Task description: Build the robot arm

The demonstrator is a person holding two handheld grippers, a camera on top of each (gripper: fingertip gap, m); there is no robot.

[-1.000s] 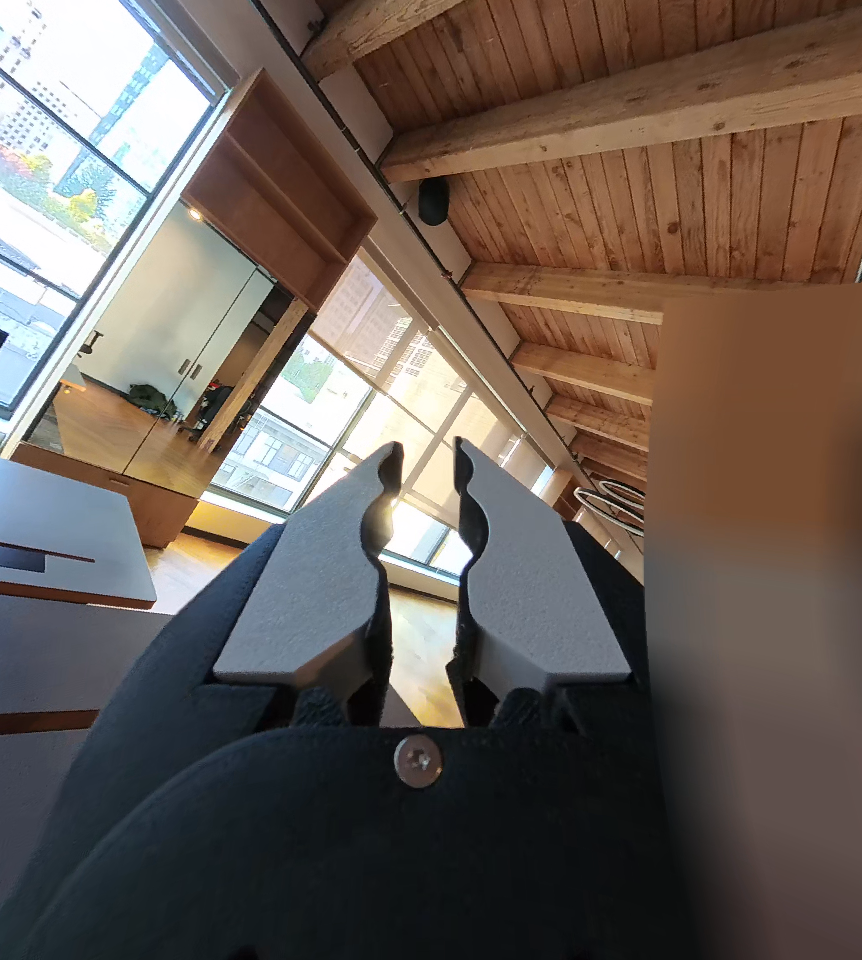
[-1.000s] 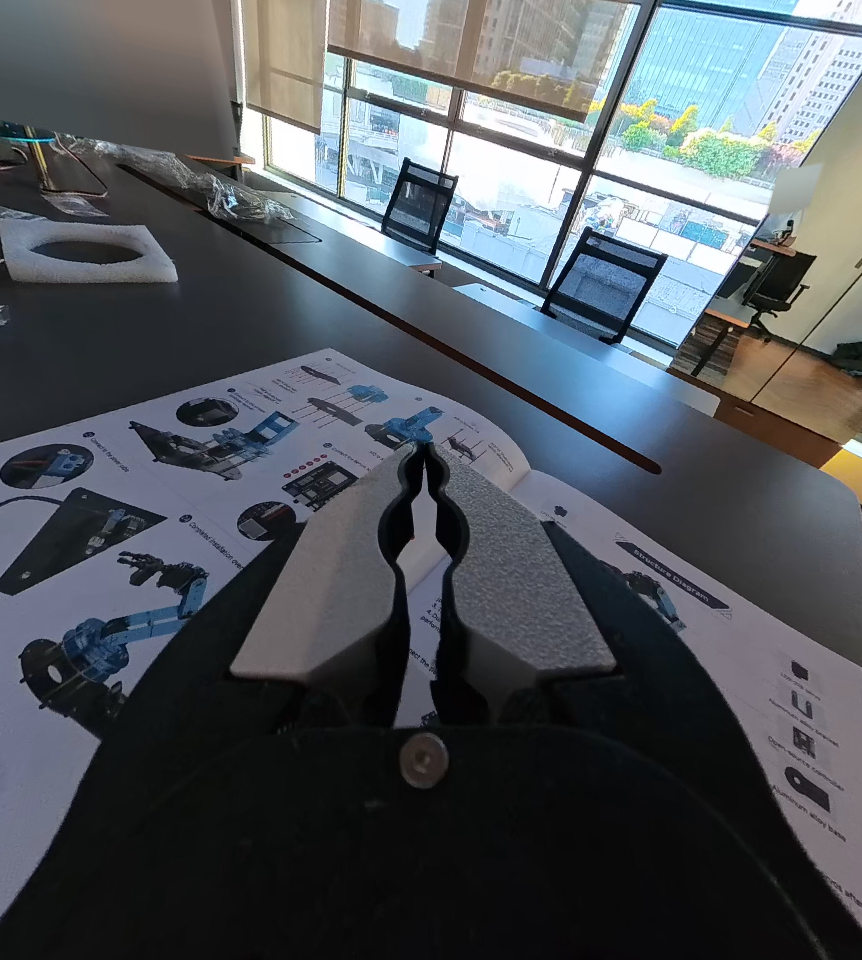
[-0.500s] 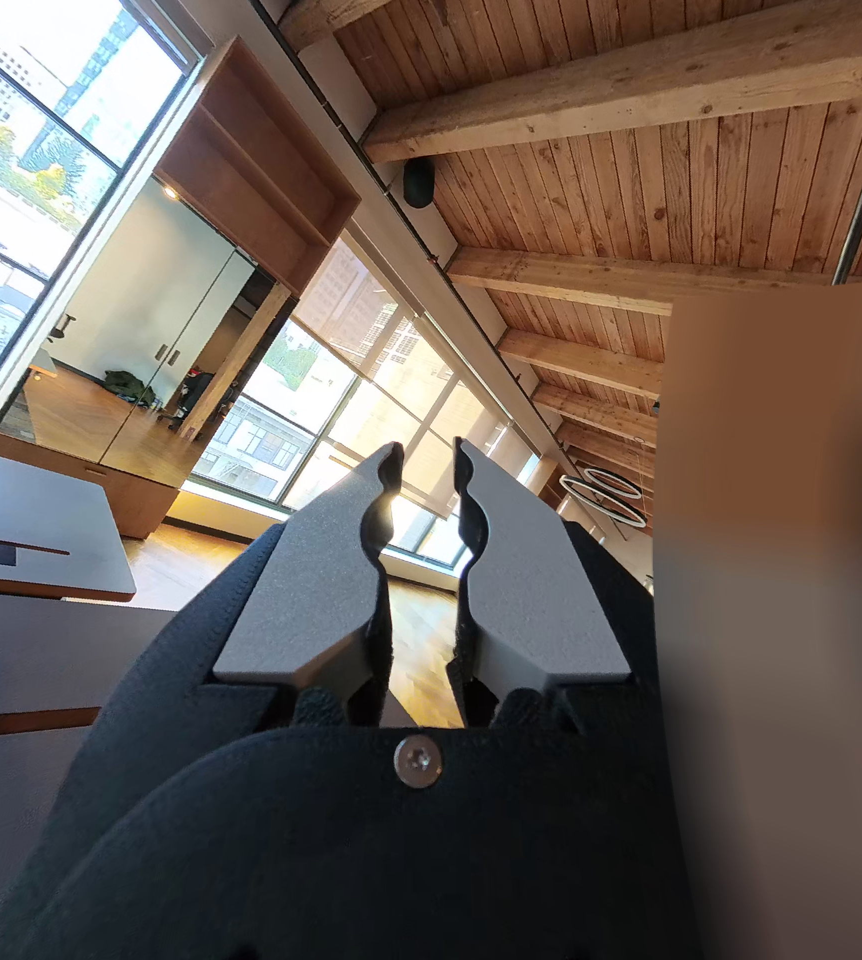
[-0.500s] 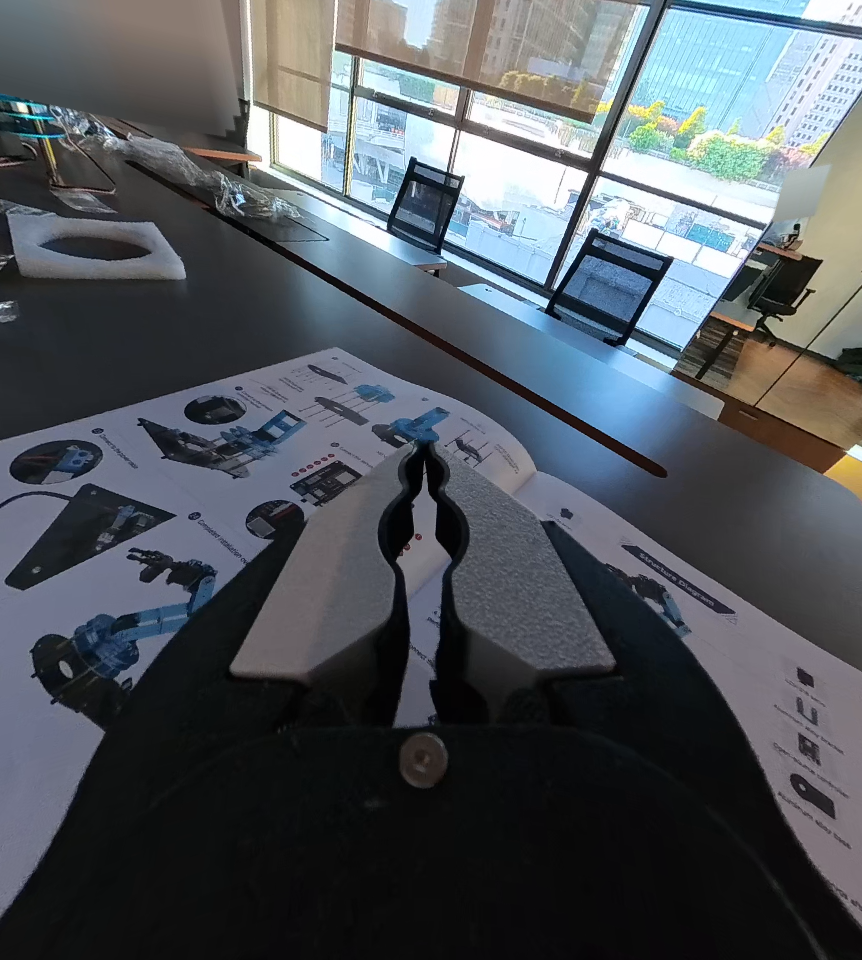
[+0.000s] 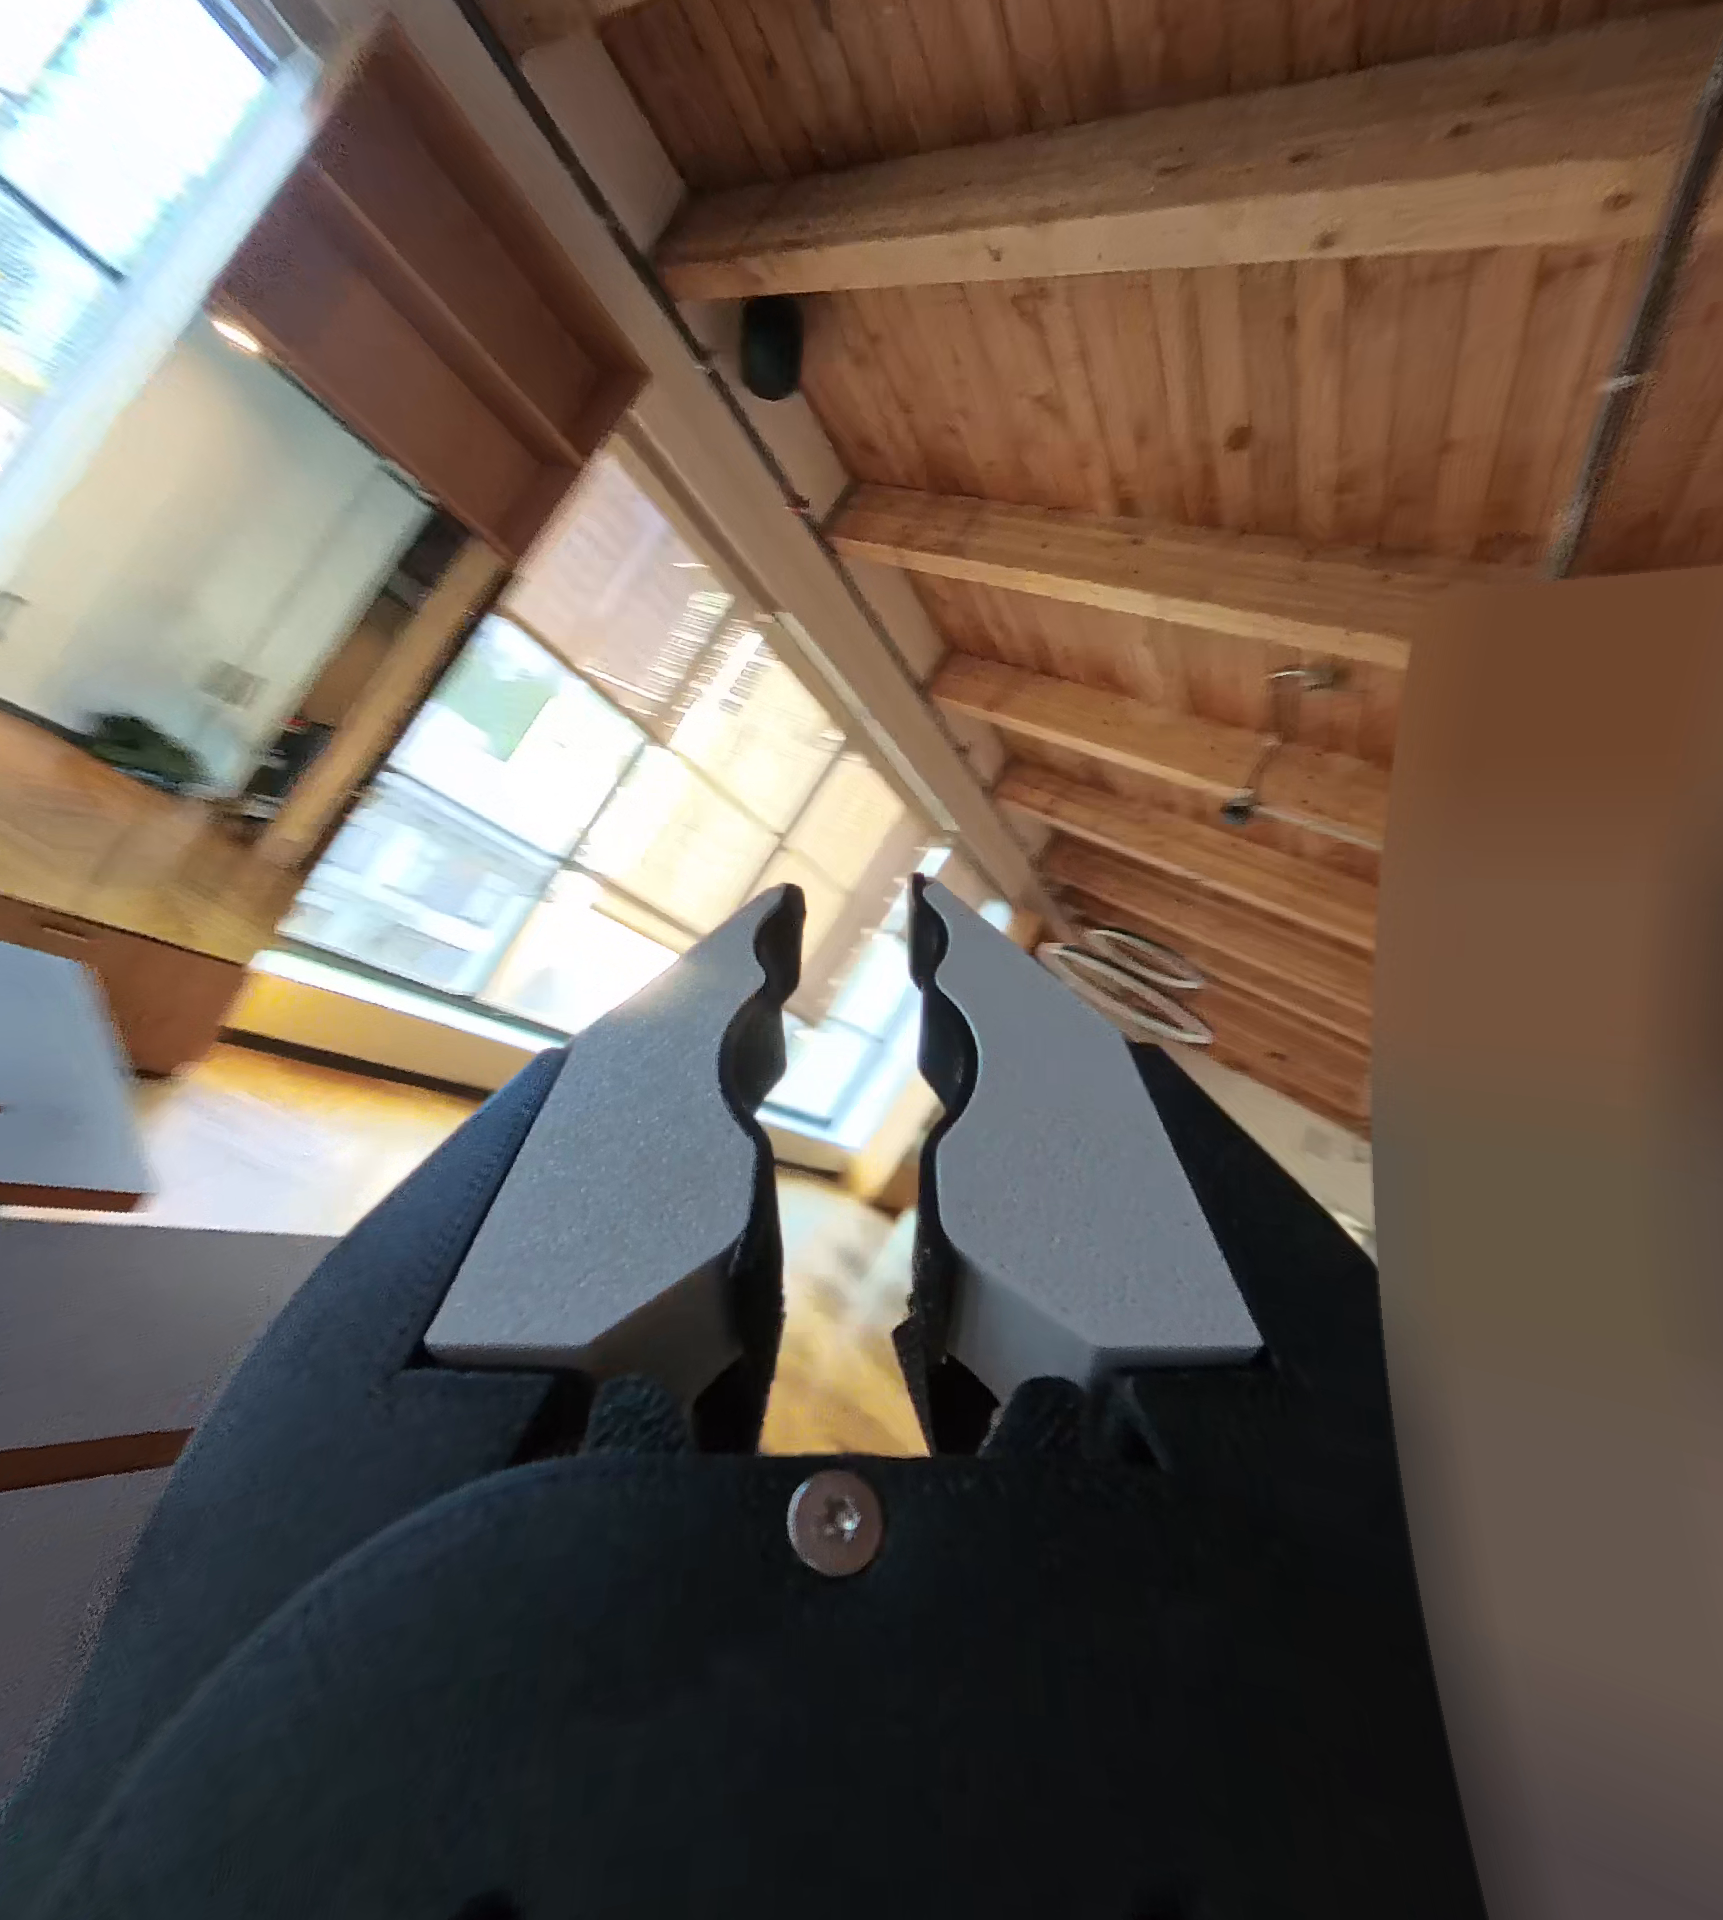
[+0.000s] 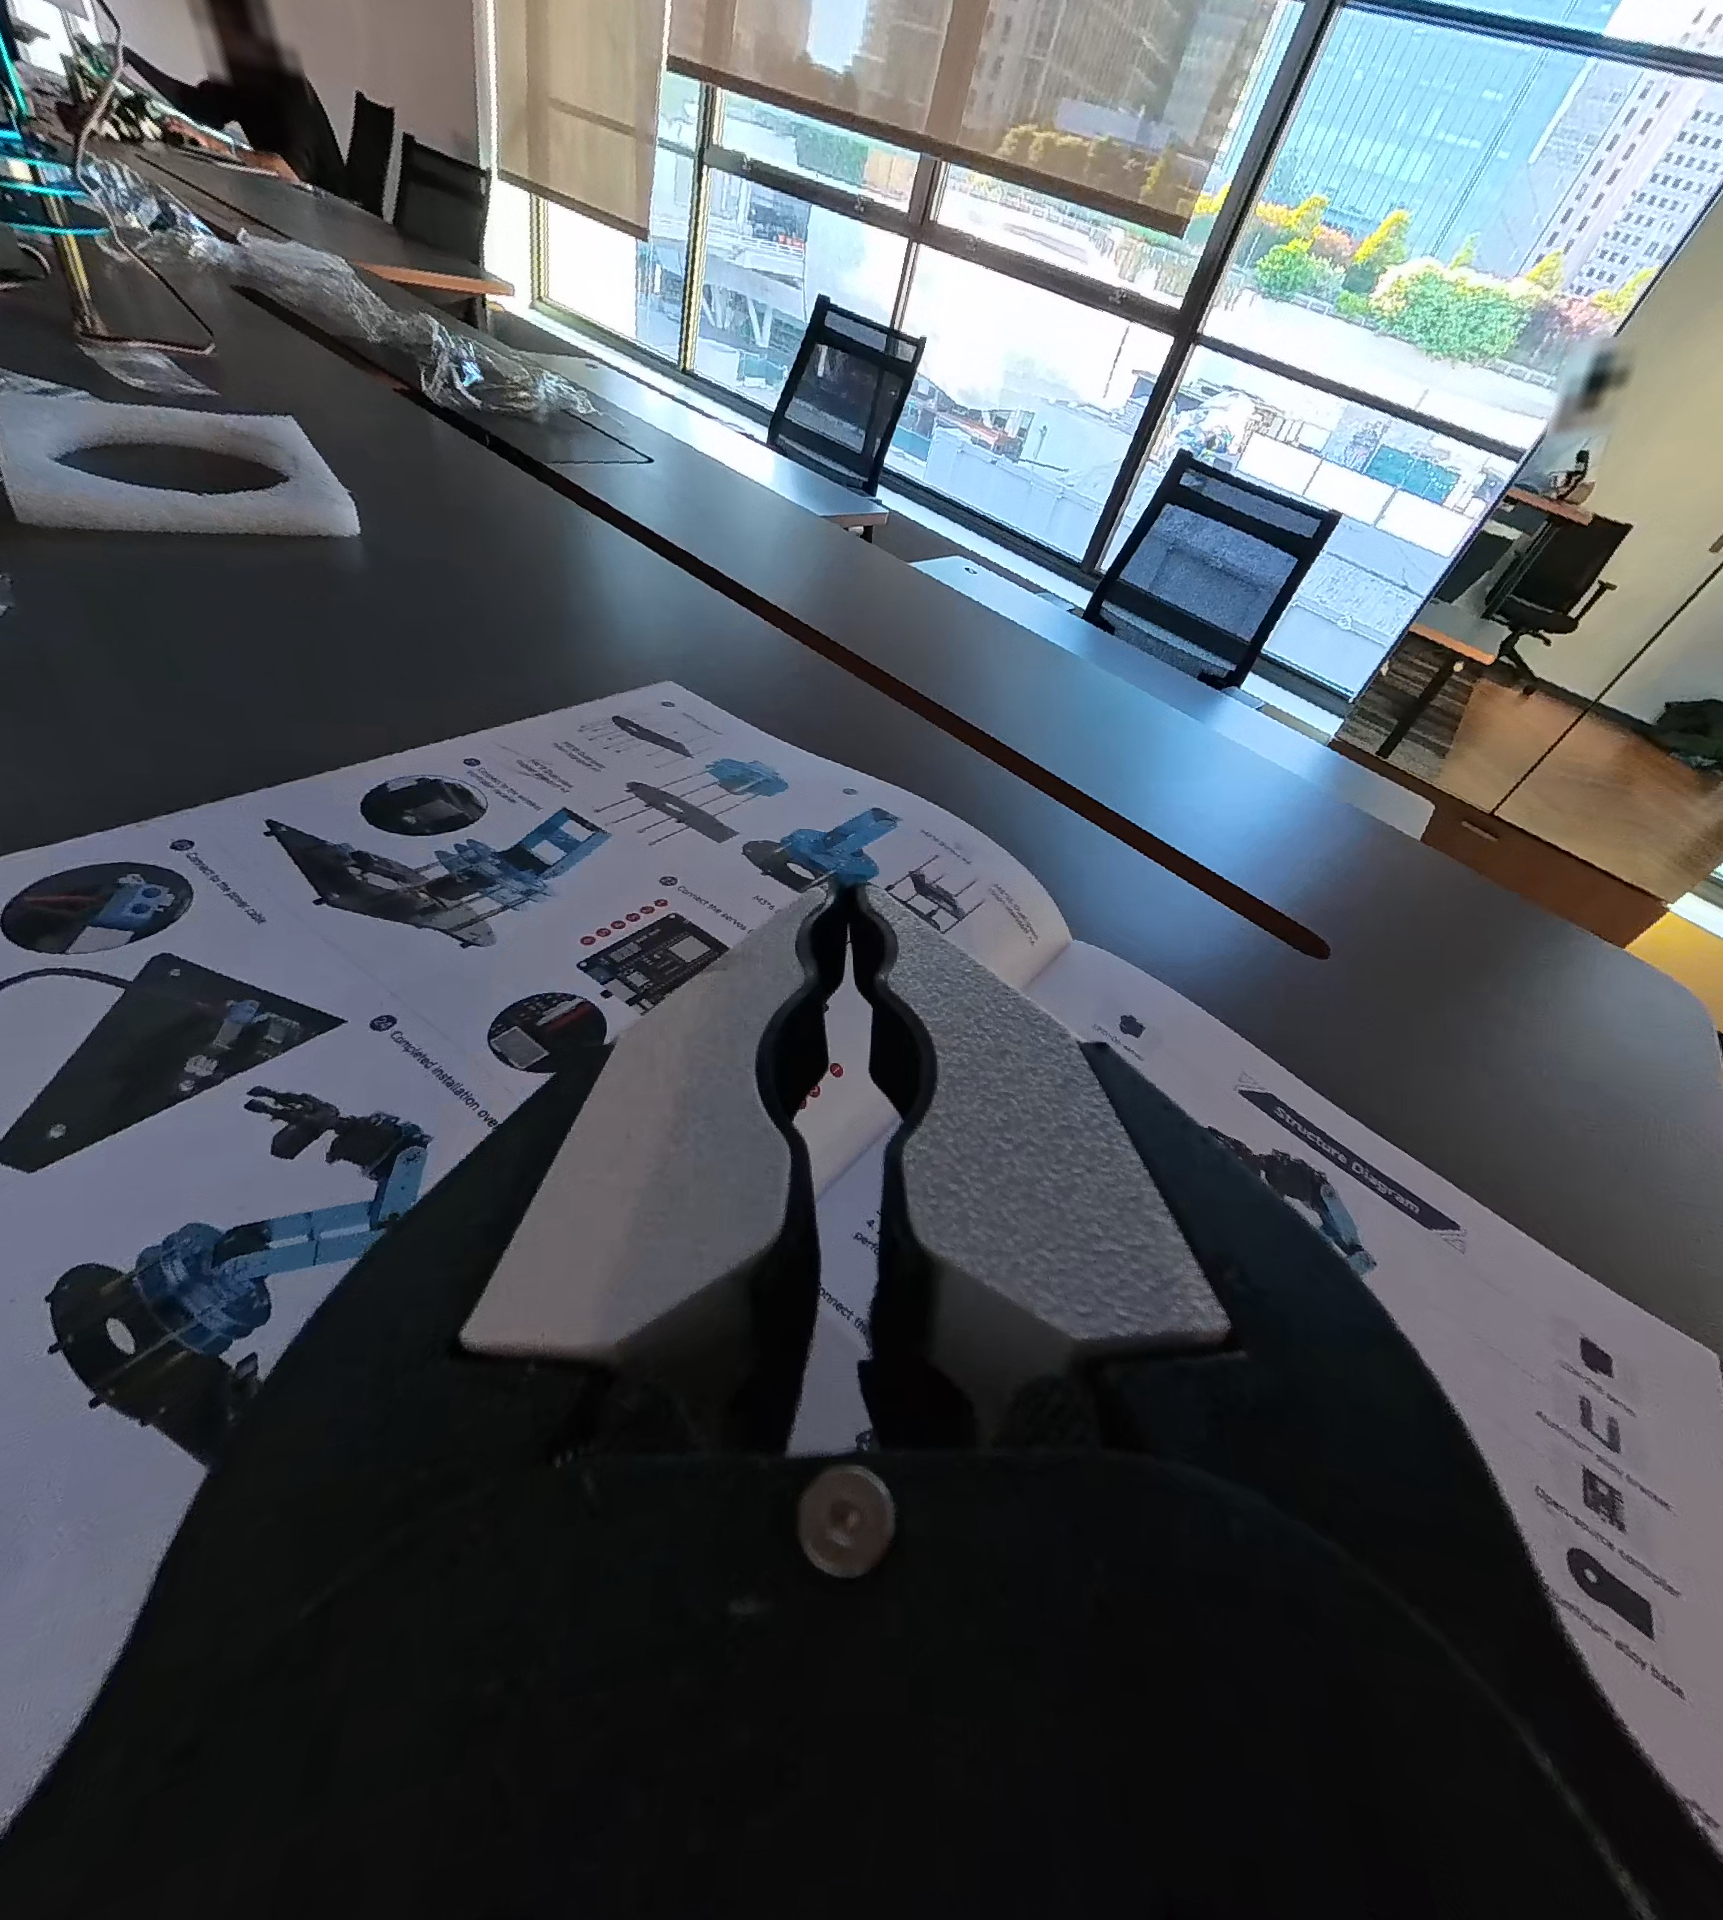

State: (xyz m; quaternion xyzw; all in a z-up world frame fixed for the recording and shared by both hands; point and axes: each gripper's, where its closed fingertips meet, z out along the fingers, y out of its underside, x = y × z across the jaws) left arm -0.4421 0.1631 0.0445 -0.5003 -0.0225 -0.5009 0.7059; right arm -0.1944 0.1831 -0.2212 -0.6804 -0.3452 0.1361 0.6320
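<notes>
We see a long dark table (image 6: 628, 623) running toward tall windows (image 6: 1044, 270), with two black chairs (image 6: 1205, 566) beyond its far edge. An open illustrated booklet (image 6: 265, 935) lies flat on the table, directly under our right gripper (image 6: 852, 914); whether the gripper touches the page we cannot tell. Its fingers (image 6: 1023, 1164) meet at the tips with nothing between them. A white foam block (image 6: 171, 473) with a round cut-out sits well apart to the left, crumpled clear plastic (image 6: 400, 332) behind it. Our left gripper (image 5: 855, 909) points up toward wooden ceiling beams (image 5: 1148, 208), its fingers (image 5: 628, 1143) slightly apart and empty.
</notes>
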